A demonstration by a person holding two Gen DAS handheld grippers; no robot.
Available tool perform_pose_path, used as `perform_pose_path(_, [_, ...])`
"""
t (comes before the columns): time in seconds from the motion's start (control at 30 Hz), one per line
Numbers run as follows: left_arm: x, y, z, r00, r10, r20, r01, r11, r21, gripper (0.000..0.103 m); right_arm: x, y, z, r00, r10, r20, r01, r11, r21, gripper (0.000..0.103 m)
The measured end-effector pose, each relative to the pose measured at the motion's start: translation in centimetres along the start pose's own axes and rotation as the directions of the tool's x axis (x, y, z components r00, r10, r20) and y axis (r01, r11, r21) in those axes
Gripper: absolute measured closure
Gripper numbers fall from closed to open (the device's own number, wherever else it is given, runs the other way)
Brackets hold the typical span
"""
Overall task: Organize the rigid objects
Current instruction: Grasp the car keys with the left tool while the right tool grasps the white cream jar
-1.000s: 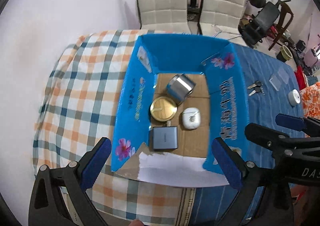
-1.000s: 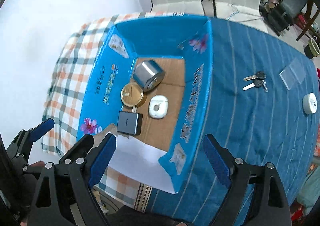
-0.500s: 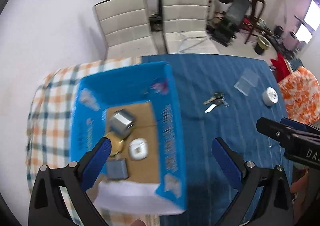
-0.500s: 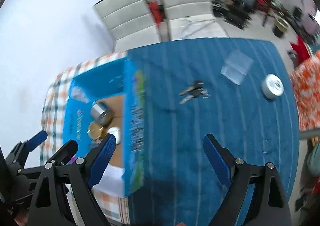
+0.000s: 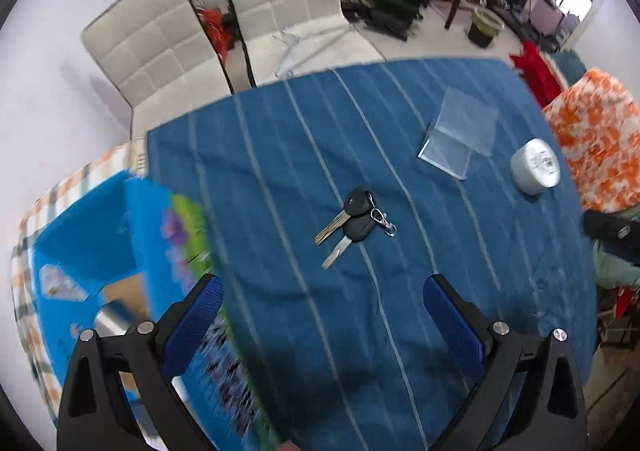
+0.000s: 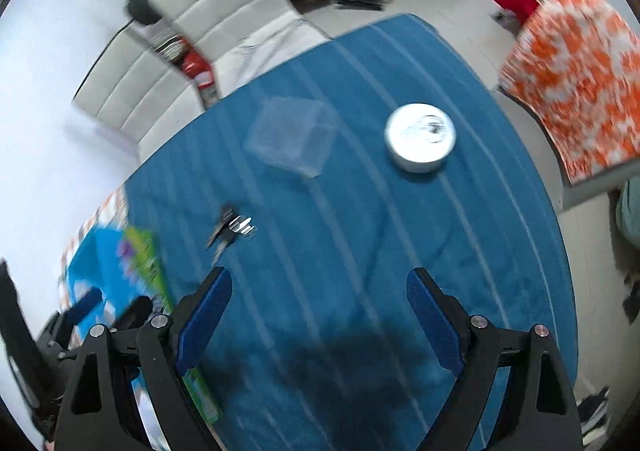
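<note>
A bunch of keys (image 5: 352, 221) with black heads lies mid-table on the blue striped cloth (image 5: 280, 155); the keys also show blurred in the right wrist view (image 6: 232, 229). A clear plastic case (image 5: 460, 135) and a round silver tin (image 5: 535, 167) lie farther right; the right wrist view shows the case (image 6: 292, 139) and tin (image 6: 420, 137) too. The blue cardboard box (image 5: 100, 247) sits at the left, a silver can (image 5: 110, 321) inside it. My left gripper (image 5: 320, 323) is open and empty, above the cloth short of the keys. My right gripper (image 6: 320, 315) is open and empty, short of the tin.
Two white padded chairs (image 5: 224, 19) stand behind the table. An orange-and-white patterned cloth (image 5: 596, 155) lies at the table's right edge. A checked cloth (image 5: 72, 187) covers the left end under the box. Clutter fills the floor at the back right.
Both grippers have swung right, away from the box and over the blue cloth. The keys, case and tin are now nearer and more central. Both stay open and empty.
</note>
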State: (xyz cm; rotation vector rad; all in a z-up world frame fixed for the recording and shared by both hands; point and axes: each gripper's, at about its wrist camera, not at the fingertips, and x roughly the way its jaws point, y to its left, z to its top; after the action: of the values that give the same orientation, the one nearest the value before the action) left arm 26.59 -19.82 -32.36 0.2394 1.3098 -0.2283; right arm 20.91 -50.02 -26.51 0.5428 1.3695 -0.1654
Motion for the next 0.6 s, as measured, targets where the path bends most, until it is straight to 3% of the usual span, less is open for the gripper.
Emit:
perform_pose_path(0.23, [7.2, -1.4, 3.0, 0.995, -0.012, -0.098, 0.014, 1.0, 0.022, 0.0, 5.1, -6.3, 5.5, 0.999, 0.005, -0.043, 0.003, 0.983, 0.185, 0.012])
perform_pose_path(0.43, [11.4, -3.7, 5.0, 0.987, 0.01, -0.158, 0.015, 0.988, 0.152, 0.0, 9.0, -7.9, 9.1, 0.996, -0.011, -0.083, 0.03, 0.972, 0.232, 0.012])
perform_pose_path(0.5, [12.5, -4.4, 5.3, 0.984, 0.02, -0.178, 0.017, 0.979, 0.205, 0.003, 9.8, -8.0, 10.0, 0.995, -0.016, -0.095, 0.036, 0.975, 0.22, 0.012])
perform_pose_path(0.53, [12.4, -4.3, 5.5, 0.985, -0.015, -0.169, 0.048, 0.98, 0.193, 0.006, 10.3, -7.9, 10.4, 0.994, -0.024, -0.106, 0.046, 0.976, 0.211, 0.012])
perform_pose_path(0.6, [12.2, -4.0, 5.7, 0.983, -0.054, -0.174, 0.083, 0.983, 0.165, 0.019, 11.2, -7.6, 11.1, 0.992, -0.029, -0.122, 0.052, 0.98, 0.194, 0.012])
